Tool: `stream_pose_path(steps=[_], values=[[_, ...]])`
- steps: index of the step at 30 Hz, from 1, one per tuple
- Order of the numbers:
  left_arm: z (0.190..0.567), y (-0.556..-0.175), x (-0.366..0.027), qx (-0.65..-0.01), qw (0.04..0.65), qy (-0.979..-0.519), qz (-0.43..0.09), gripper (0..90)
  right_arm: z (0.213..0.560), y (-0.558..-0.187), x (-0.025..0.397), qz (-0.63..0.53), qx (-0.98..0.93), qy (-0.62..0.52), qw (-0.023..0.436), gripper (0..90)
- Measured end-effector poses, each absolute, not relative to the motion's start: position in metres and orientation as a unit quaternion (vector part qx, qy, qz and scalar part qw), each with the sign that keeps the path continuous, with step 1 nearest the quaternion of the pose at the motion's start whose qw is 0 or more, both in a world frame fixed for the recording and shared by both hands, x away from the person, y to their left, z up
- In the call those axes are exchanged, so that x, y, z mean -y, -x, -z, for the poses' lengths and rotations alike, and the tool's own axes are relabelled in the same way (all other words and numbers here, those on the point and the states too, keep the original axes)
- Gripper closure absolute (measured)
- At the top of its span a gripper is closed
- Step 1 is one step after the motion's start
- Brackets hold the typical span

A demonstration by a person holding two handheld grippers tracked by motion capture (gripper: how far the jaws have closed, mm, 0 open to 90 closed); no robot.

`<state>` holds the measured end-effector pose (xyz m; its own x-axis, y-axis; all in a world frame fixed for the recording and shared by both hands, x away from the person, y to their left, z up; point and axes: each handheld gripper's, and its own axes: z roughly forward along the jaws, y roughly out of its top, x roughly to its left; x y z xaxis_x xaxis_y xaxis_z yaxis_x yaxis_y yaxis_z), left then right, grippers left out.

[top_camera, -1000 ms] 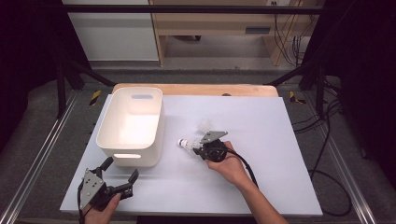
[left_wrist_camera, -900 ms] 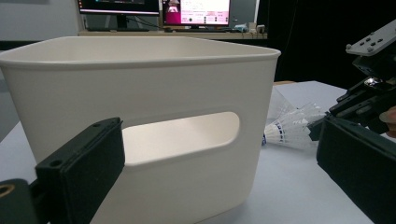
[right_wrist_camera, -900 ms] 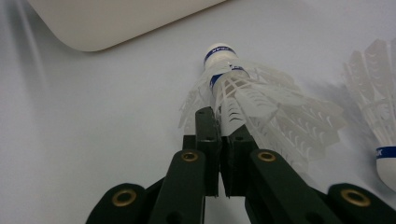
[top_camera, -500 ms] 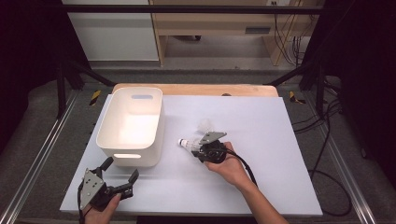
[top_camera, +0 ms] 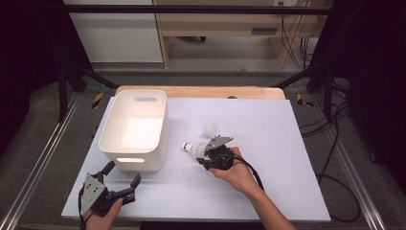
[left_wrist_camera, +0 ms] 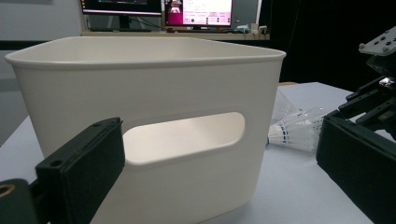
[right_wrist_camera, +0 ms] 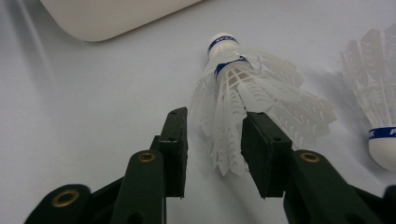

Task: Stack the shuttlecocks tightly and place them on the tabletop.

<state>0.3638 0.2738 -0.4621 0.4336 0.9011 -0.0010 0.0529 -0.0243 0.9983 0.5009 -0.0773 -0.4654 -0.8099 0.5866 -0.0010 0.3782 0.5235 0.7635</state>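
A white shuttlecock [top_camera: 192,148] [right_wrist_camera: 243,88] with a blue-banded cork lies on its side on the white table, cork pointing toward the white bin [top_camera: 161,125] [left_wrist_camera: 140,84]. My right gripper [top_camera: 204,156] [right_wrist_camera: 215,149] is open, its jaws straddling the rim of the feather skirt, with a small gap at the left jaw. A second shuttlecock [top_camera: 210,128] [right_wrist_camera: 378,116] stands just beyond it. My left gripper [top_camera: 123,172] [left_wrist_camera: 222,172] is open, at the table's front left, facing the bin's near wall and its handle slot [left_wrist_camera: 184,137]. In the left gripper view the shuttlecock [left_wrist_camera: 299,130] shows past the bin's corner.
The bin is empty inside and stands at the table's left half. The white table [top_camera: 268,120] has open surface at the right and back. A wooden board [top_camera: 201,92] edges the far side. The right gripper's cable [top_camera: 253,175] trails along the forearm.
The right gripper has edged slightly closer onto the shuttlecock's skirt. The left gripper has stayed put.
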Motion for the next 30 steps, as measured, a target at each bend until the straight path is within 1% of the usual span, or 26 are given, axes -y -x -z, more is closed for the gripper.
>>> stream_pose_path(steps=[13, 30], values=[[0.462, -0.364, -0.274, -0.386, 0.582, -0.616, -0.365, 1.3, 0.462, -0.498, 0.079, -0.393, -0.865, -0.285, 0.128, 53.1], [0.462, -0.364, -0.275, -0.388, 0.584, -0.613, -0.364, 1.3, 0.458, -0.488, 0.093, -0.394, -0.862, -0.293, 0.127, 50.7]])
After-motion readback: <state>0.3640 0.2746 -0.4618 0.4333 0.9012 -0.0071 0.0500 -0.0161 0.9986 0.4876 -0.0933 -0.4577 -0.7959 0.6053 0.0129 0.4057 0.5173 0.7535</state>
